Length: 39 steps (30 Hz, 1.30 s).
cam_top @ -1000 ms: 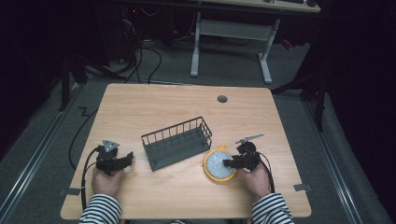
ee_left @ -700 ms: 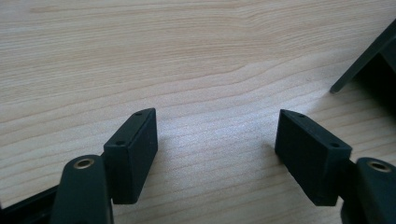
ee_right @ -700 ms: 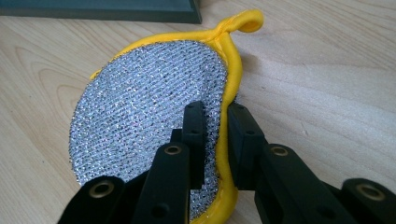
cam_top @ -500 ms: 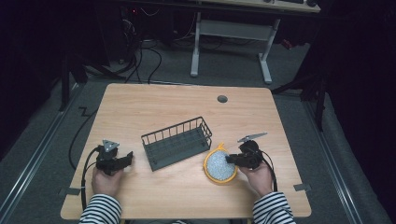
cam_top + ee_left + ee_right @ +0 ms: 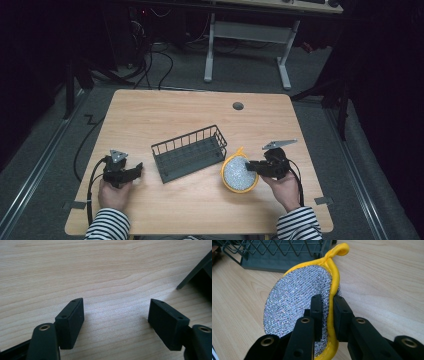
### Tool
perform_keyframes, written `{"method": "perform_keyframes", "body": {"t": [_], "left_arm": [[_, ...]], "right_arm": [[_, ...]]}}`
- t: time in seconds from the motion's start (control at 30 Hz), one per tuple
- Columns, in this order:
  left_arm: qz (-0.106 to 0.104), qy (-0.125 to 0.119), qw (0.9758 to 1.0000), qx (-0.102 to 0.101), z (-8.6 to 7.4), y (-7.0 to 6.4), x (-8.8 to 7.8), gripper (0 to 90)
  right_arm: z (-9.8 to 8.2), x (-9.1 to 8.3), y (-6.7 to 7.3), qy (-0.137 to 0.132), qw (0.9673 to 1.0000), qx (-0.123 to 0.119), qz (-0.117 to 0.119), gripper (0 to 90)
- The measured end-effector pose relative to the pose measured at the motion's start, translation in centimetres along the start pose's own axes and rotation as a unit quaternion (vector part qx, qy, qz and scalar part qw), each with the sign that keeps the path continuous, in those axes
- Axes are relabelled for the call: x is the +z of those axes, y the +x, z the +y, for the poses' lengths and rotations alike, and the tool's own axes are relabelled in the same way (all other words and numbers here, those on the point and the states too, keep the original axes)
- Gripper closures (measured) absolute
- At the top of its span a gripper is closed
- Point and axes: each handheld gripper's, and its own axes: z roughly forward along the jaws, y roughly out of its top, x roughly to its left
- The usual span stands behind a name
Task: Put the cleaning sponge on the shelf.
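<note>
dark room all around, with just a light wooden table lit up and a white desk frame standing behind it. so the right gripper had its jaws clamped on the yellow rim of a round silver scouring pad, pinching the edge rather than the flat face, which i'd guess was the easy way to get hold of something that thin. its jaws had just been closing, and the pad sat firmly between them, tipped up on its side with the little hanging loop pointing away toward the wire basket. the pad was just beside the basket's right end, near the table front. looked like the basket was the likely drop spot, and its near wall was the thing to clear. the left gripper was parked low over bare wood, jaws apart with nothing between them, left of the basket. a grommet hole sat well apart at the back.
</note>
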Motion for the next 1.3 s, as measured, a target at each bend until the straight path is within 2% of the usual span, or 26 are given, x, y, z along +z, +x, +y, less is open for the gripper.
{"method": "perform_keyframes", "body": {"t": [0.17,0.33,0.37,0.67,0.93,1.0,1.3], "left_arm": [[-0.001,0.0,1.0,0.0,0.0,0.0,0.0,29.4],[-0.001,0.0,1.0,0.0,0.0,0.0,0.0,29.4],[-0.001,0.001,1.0,0.0,0.0,0.0,0.0,29.5],[0.0,0.0,1.0,0.001,0.0,0.0,0.0,29.5],[0.0,0.0,1.0,0.001,0.0,0.0,0.0,29.2],[0.002,0.0,1.0,0.002,0.0,-0.1,0.0,29.0],[0.001,0.0,1.0,0.002,0.0,-0.1,0.0,28.8]], "right_arm": [[1.2,-1.1,0.4,-0.018,0.9998,-0.01,-0.001,79.8],[2.4,-2.2,1.0,-0.037,0.9988,-0.032,-0.009,79.8],[3.2,-2.8,1.2,-0.042,0.9982,-0.041,-0.009,79.8],[5.8,-4.1,1.5,-0.06,0.9967,-0.055,-0.006,79.8],[7.3,-4.2,1.7,-0.074,0.9959,-0.053,-0.002,79.8],[7.9,-4.0,1.9,-0.081,0.9951,-0.056,-0.005,79.8],[10.2,-2.5,2.5,-0.083,0.9948,-0.058,-0.006,79.8]]}}
